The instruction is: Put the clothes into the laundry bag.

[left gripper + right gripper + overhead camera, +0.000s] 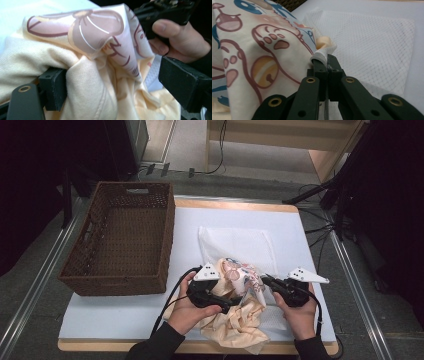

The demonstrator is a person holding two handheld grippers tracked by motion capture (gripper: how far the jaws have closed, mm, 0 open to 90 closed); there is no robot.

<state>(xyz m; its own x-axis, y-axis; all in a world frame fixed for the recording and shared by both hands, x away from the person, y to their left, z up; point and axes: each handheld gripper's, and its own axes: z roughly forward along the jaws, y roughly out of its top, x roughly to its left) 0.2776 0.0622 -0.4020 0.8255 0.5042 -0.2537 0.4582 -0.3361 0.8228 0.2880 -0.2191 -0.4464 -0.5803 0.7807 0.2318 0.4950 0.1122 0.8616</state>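
A cream garment (240, 322) with a cartoon print lies bunched at the table's front, its upper part tucked into the mouth of a white mesh bag (240, 245). My left gripper (231, 306) stands open, with folds of the garment (87, 75) bulging between its wide-apart jaws; the left pad (53, 87) touches the cloth and the right one stands apart. My right gripper (264, 279) is shut on the hemmed edge of the mesh bag (323, 53), lifting it beside the printed cloth (257, 50). The rest of the bag (372, 45) lies flat beyond.
A dark wicker basket (167, 240) sits on the left of the white table mat (115, 315), with nothing visible inside. Metal rails run along both sides of the table. Cables and stand legs lie on the floor behind.
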